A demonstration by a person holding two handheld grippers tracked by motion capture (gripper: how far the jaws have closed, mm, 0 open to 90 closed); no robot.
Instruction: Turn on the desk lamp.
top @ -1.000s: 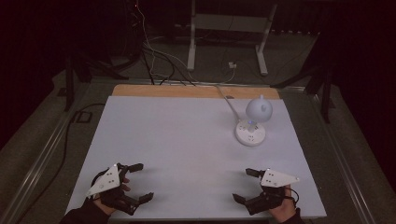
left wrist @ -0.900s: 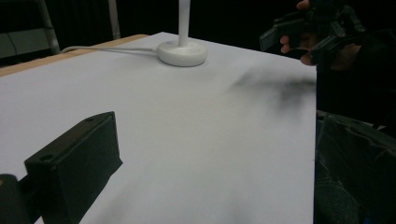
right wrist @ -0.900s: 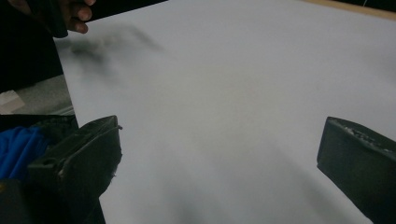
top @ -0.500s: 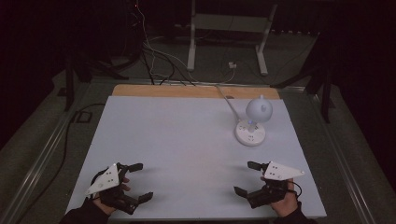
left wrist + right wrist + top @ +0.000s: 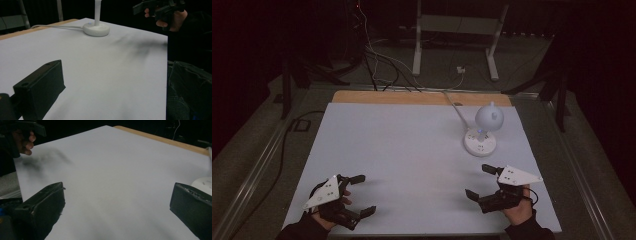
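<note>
While both claws hover spread and empty, left gripper [image 5: 360,195] near the table's [image 5: 412,150] near-left corner, right gripper [image 5: 480,181] near its near-right corner, white lamp [image 5: 484,131] toward the far-right corner.

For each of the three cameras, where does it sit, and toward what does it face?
High view: above the near edge, facing forward and down on the white table; both hands, left gripper, right gripper.
Left gripper view: on the left gripper, facing across to the lamp; one own jaw shows.
Right gripper view: on the right gripper, facing over the table; both own jaws, wide apart.
Shared: high and left views show the lamp.
</note>
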